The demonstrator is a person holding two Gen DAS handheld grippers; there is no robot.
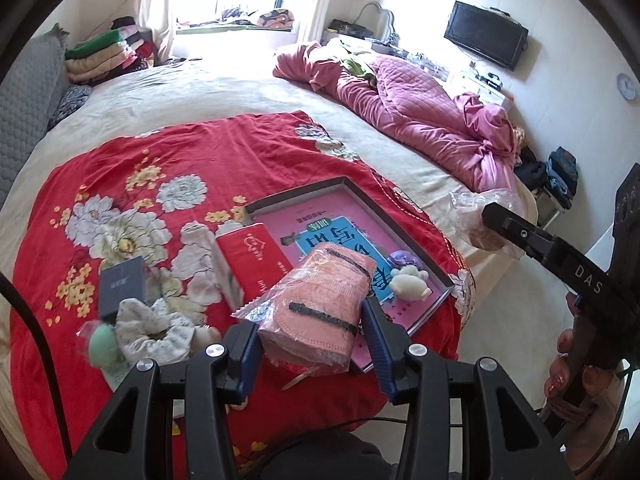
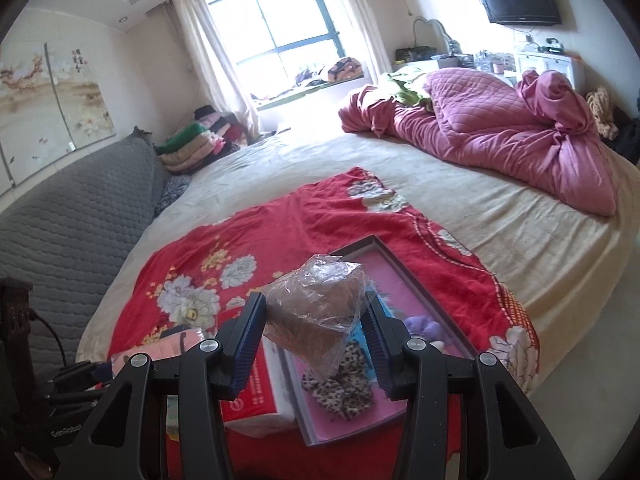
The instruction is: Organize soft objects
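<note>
Left gripper [image 1: 312,334]: clamped mid-pack on pink masks pack [image 1: 320,304], above tray [image 1: 400,220]; light, squashy, slippery film. Right gripper [image 2: 316,332]: clamped on brown bagged bundle [image 2: 316,300], soft, crinkly; grip the bulk.

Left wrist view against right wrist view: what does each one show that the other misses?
Only the left wrist view shows the pink pack of masks clamped in the left gripper, a cream scrunchie, a grey box and a hand on the other gripper's handle.

Only the right wrist view shows the brown item in clear plastic held by the right gripper, a leopard-print scrunchie and wall paintings.

Both show the red floral cloth, the tray, the red box and the pink quilt.
</note>
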